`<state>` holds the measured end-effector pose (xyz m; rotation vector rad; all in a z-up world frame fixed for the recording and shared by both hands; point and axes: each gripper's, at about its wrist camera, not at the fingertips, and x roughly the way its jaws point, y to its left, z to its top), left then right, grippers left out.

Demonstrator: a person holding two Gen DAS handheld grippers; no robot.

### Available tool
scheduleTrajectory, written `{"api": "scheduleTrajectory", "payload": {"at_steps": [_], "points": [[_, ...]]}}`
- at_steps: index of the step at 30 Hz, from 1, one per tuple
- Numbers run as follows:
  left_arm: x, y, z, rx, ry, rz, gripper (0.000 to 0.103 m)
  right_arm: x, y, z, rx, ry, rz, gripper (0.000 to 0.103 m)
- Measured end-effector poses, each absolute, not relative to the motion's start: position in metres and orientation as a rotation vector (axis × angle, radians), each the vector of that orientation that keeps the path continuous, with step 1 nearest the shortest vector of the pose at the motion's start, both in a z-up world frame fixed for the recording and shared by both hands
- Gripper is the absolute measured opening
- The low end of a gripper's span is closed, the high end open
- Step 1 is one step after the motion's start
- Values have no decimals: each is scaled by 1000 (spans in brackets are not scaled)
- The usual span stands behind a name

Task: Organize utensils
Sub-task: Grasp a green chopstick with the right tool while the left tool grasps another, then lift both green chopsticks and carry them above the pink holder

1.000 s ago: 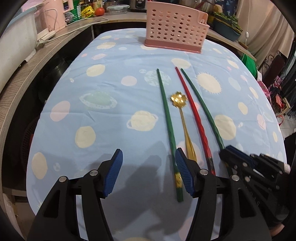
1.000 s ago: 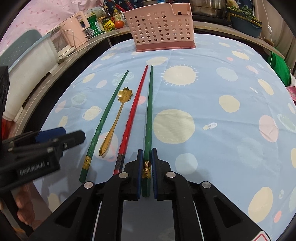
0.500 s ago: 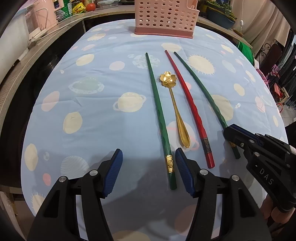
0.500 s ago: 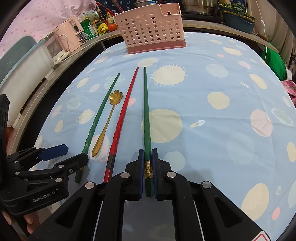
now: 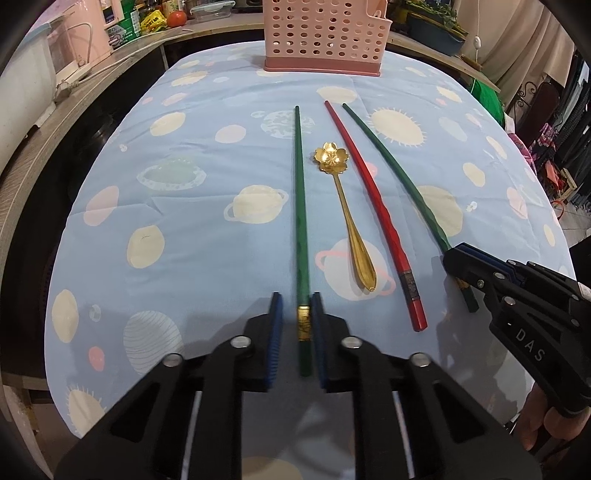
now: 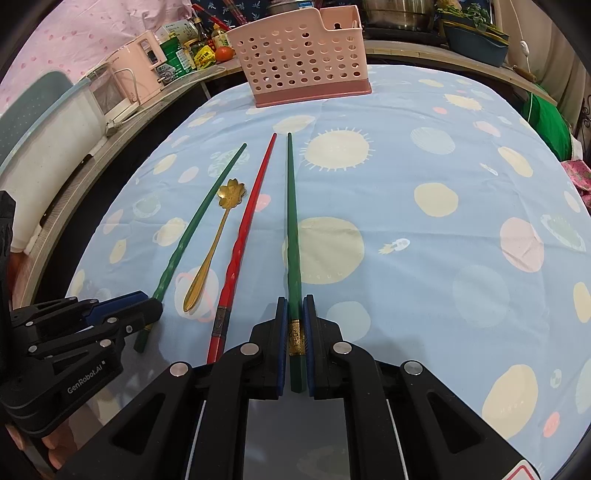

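Note:
Two green chopsticks, a red chopstick (image 5: 373,206) and a gold flower-bowled spoon (image 5: 345,214) lie side by side on the blue cloth. My left gripper (image 5: 297,301) has its jaws narrowed around the thick end of the left green chopstick (image 5: 300,206), with a small gap on the left side. My right gripper (image 6: 295,304) is shut on the thick end of the right green chopstick (image 6: 291,221), which rests on the cloth. The pink perforated utensil basket (image 5: 325,35) stands at the table's far end, also in the right wrist view (image 6: 306,62).
The table (image 6: 443,221) is covered by a blue planet-print cloth. A wooden counter (image 5: 44,122) runs along the left with a pink appliance (image 6: 144,70), bottles and a tomato. Green fabric (image 6: 546,122) and chairs are off the right edge.
My left gripper moved right over the left green chopstick and narrowed its jaws from wide open to nearly closed around it. The right gripper stayed shut on its chopstick.

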<state>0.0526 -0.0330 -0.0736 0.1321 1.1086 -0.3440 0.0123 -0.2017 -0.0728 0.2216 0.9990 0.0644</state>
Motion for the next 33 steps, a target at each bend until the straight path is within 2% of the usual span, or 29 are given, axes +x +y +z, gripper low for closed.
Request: {"api": "scheduleTrajectory", "payload": {"at_steps": [2, 19, 33], "points": [[53, -33, -73, 129, 1112, -351, 7, 12, -202, -73, 225, 1000, 66, 8], [63, -26, -55, 95, 1084, -336, 7, 16, -206, -56, 237, 969, 70, 8], [84, -18, -11, 25, 995, -311, 7, 27, -221, -3, 257, 836, 68, 7]]}}
